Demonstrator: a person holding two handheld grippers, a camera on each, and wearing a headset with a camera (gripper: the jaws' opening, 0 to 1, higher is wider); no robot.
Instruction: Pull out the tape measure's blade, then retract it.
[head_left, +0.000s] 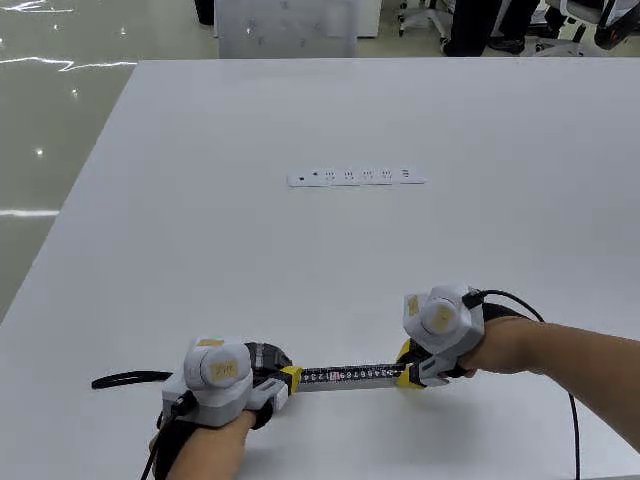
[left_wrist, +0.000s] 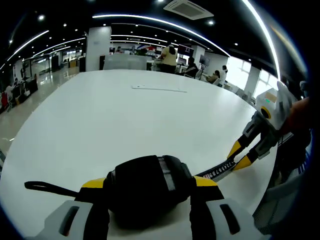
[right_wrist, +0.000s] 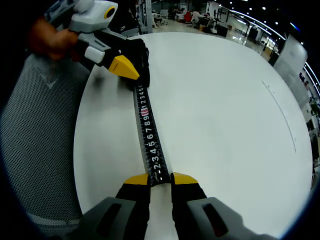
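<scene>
The left gripper (head_left: 282, 370) has its jaws spread wide and pressed against both sides of the black tape measure case (left_wrist: 147, 187), which rests on the white table (head_left: 300, 250) near its front edge. A black wrist strap (head_left: 130, 379) trails from the case across the tabletop. The blade (right_wrist: 149, 135) is drawn out a short way and lies flat on the table, numbers up, running from the case to the right gripper (right_wrist: 160, 179). The right gripper's yellow-tipped jaws stand almost together, pinching the blade's free end. A white power strip (head_left: 357, 177) lies farther back, well apart from both.
</scene>
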